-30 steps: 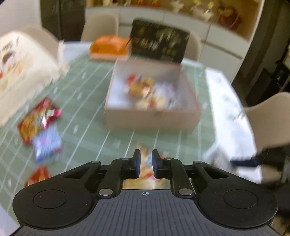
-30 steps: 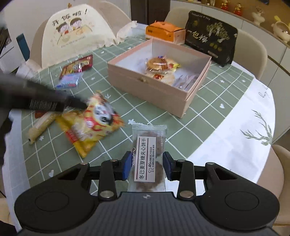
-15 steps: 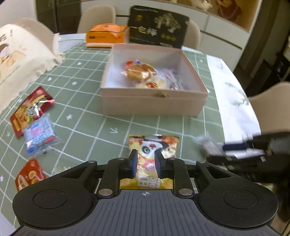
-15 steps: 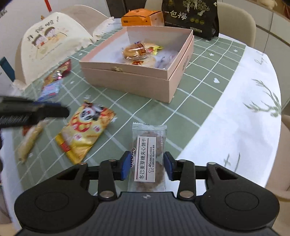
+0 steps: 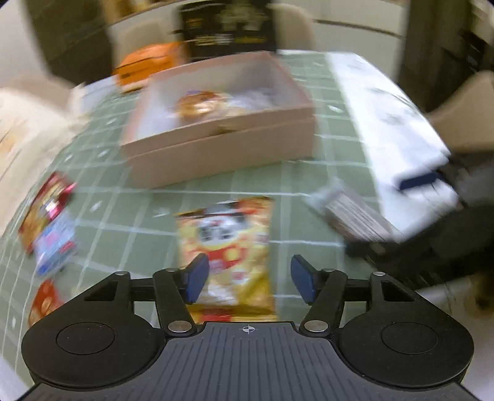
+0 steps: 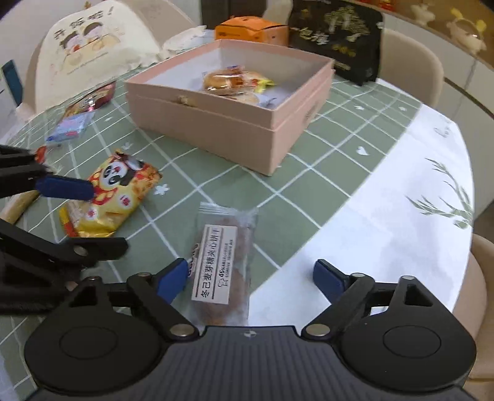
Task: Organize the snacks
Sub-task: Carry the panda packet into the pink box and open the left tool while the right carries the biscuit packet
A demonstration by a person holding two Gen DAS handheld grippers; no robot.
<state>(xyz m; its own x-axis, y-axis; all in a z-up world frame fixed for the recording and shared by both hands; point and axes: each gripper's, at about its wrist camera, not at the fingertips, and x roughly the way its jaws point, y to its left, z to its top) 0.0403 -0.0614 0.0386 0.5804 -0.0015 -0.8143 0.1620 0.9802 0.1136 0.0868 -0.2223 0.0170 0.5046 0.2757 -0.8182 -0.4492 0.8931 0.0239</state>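
A yellow panda snack bag [image 5: 228, 240] lies flat on the green checked cloth. My left gripper [image 5: 250, 277] hangs just above its near end, and its jaws are opening with the bag between them, untouched. A clear biscuit packet [image 6: 222, 262] with a white label lies between the fingers of my right gripper [image 6: 250, 279], whose jaws are opening wide without pressing it. The open pink box [image 6: 200, 117] stands beyond, with a wrapped bun [image 6: 228, 80] and other snacks inside. In the right wrist view the left gripper [image 6: 105, 216] straddles the panda bag [image 6: 123, 191].
A red packet [image 6: 89, 101] and a blue packet [image 6: 69, 129] lie left of the box. An orange carton [image 6: 250, 29] and a black bag [image 6: 336, 37] stand behind it. A cream printed chair cover [image 6: 92, 40] is at the far left. The white table rim [image 6: 401, 200] curves on the right.
Both grippers have sunk toward the table. The left jaws went from shut to wide apart over the panda bag. The right jaws have spread wider around the biscuit packet.
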